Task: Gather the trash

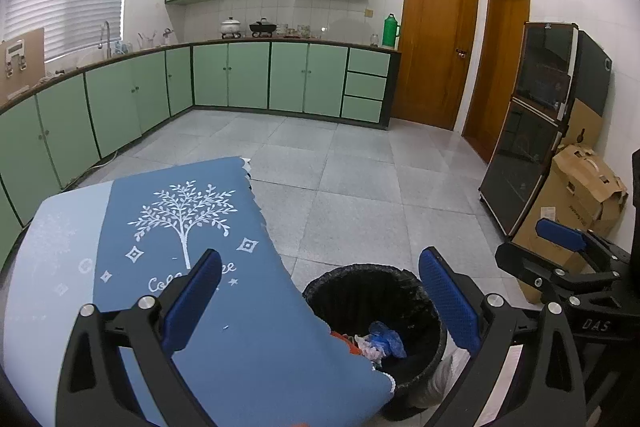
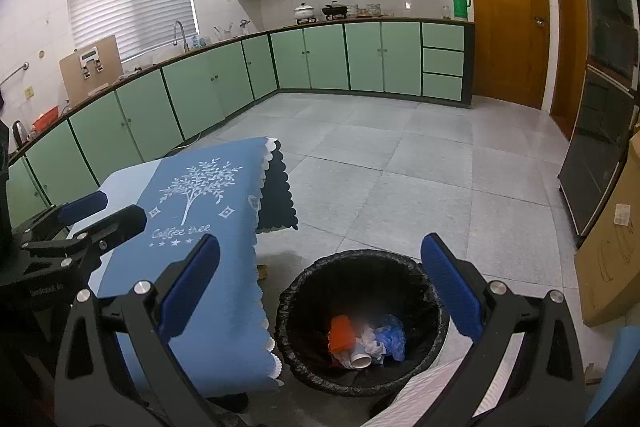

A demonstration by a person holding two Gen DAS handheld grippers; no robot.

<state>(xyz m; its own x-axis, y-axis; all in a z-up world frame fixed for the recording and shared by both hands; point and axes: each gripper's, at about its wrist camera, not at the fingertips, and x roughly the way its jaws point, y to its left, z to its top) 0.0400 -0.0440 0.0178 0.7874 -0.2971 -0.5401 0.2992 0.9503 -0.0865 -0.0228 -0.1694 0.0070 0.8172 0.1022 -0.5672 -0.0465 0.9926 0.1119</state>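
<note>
My 2 grippers, left [image 1: 320,303] and right [image 2: 320,287], are both wide and empty; the bin [image 2: 362,323] lies directly below my right one, nearer.

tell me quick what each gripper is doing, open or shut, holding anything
Left gripper: open, holding nothing, over the edge of the blue tablecloth.
Right gripper: open, holding nothing, above the trash bin.

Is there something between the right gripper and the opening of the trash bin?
Nothing visible. The right gripper is open and empty above the trash bin, whose mouth is uncovered; the blue tablecloth hangs to its left.
</note>
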